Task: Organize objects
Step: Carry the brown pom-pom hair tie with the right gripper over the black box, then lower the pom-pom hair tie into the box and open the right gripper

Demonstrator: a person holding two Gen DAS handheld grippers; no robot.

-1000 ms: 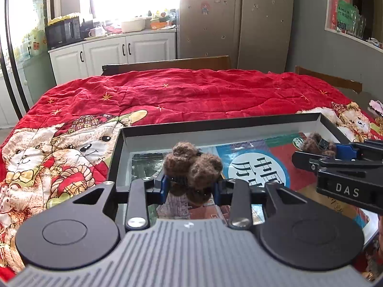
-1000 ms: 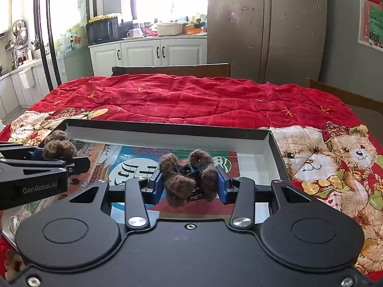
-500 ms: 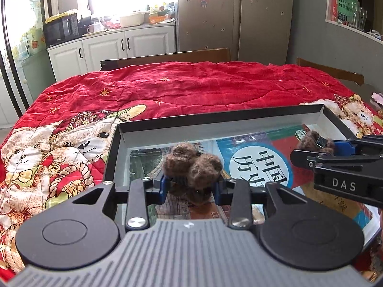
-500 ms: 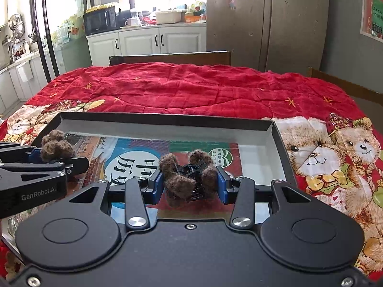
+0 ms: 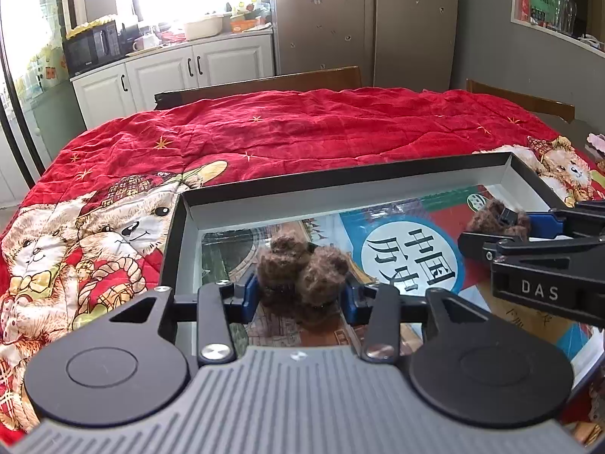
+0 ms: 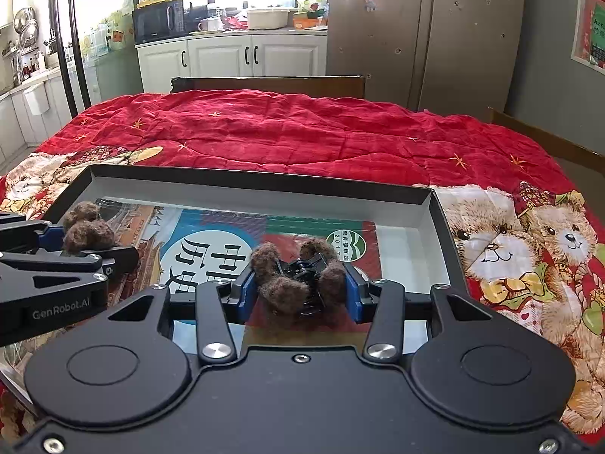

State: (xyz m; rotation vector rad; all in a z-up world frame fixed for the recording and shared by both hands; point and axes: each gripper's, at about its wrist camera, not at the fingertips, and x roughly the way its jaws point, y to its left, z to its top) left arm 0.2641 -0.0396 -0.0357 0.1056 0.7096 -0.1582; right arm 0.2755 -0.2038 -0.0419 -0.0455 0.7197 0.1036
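Note:
A shallow black tray [image 5: 340, 196] [image 6: 242, 193] lies on the red quilt, with a glossy printed book [image 5: 408, 261] on its floor. My left gripper [image 5: 300, 291] hovers over the tray's left part. Its jaws are opening, and a brown fuzzy hair clip [image 5: 302, 268] still sits between the blue pads, touching both. My right gripper [image 6: 298, 295] is over the tray's right part. Its jaws are easing open too, and a second brown fuzzy hair clip [image 6: 295, 276], with a black spring showing, sits between the pads. Each gripper shows at the other view's edge.
The red teddy-bear quilt [image 5: 302, 132] covers the table around the tray. Wooden chair backs [image 6: 272, 81] stand at the far edge and far right. White cabinets [image 6: 230, 56] and a grey fridge [image 6: 423, 38] are behind.
The left gripper's pads have spread slightly apart around its clip. Both hands have stayed over the tray, and the right clip looks unchanged.

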